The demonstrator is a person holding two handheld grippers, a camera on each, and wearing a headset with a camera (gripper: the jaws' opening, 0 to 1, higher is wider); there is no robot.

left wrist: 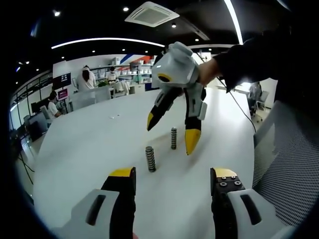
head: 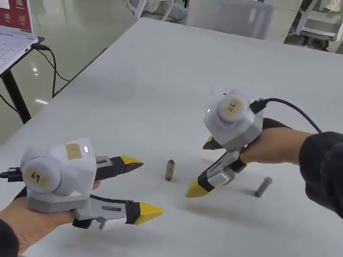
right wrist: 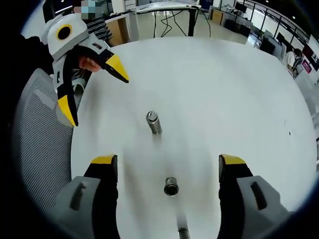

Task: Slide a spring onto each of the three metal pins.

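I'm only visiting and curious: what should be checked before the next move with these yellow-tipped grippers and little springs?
1. Left yellow-tipped grey gripper open and empty: ok.
2. Right gripper open and empty: ok.
3. Small grey coil spring between the grippers standing upright: ok.
4. Second coil spring, farther right, upright: cannot tell, looks tilted.
5. Metal pins inside the springs: cannot tell.

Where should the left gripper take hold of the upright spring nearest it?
Grip the spring around its middle coils, coming in level from the side. It stands upright as a slim cylinder, and the open left gripper faces it with a jaw to either side.
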